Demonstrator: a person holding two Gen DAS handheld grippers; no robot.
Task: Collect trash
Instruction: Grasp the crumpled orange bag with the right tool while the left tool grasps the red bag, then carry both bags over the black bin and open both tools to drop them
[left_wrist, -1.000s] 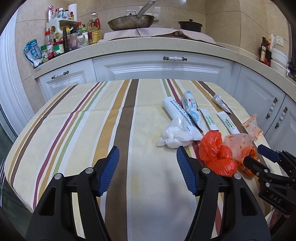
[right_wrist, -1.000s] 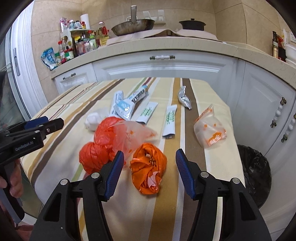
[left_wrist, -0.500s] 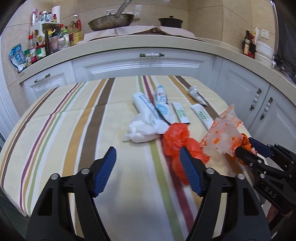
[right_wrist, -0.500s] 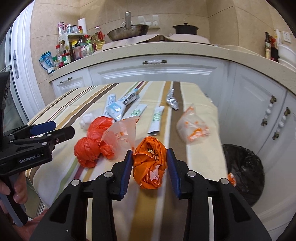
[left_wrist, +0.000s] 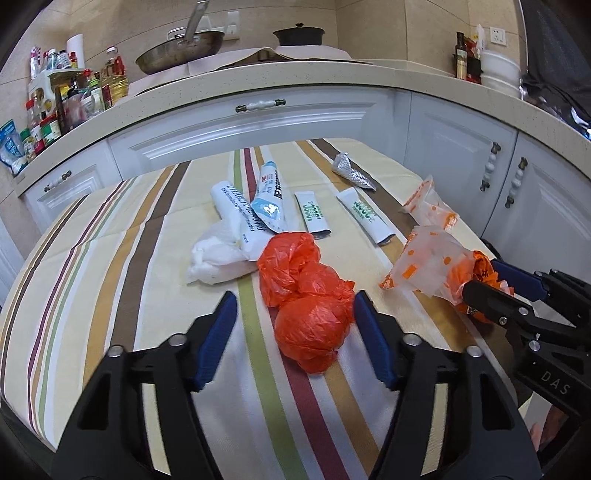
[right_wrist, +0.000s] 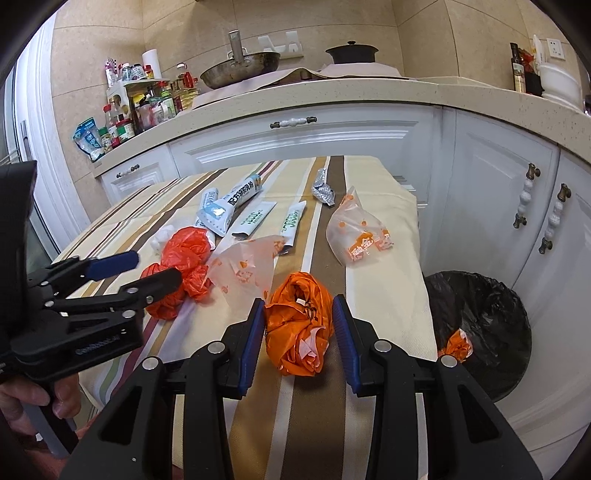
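Observation:
On the striped tablecloth (left_wrist: 122, 258) lies a crumpled red plastic bag (left_wrist: 306, 295) (right_wrist: 184, 258). My left gripper (left_wrist: 294, 299) (right_wrist: 157, 266) straddles it with its jaws closing; the left pad still stands apart from the bag. A balled orange plastic bag (right_wrist: 299, 332) (left_wrist: 458, 273) sits near the table's front right, and my right gripper (right_wrist: 298, 302) (left_wrist: 480, 275) is shut on it, both pads pressing its sides. A translucent bag with orange print (right_wrist: 247, 269) (left_wrist: 428, 262) lies against the orange one.
Several tubes (left_wrist: 269, 199), a white wad (left_wrist: 218, 258), a foil pack (left_wrist: 351, 171) and another printed bag (right_wrist: 354, 236) lie farther back. A bin with a black liner (right_wrist: 480, 314) stands right of the table, an orange scrap (right_wrist: 456, 345) inside. White cabinets (right_wrist: 295, 147) stand behind.
My left gripper has moved right and forward until the red bag lies between its jaws, which have narrowed. My right gripper has shut on the orange bag.

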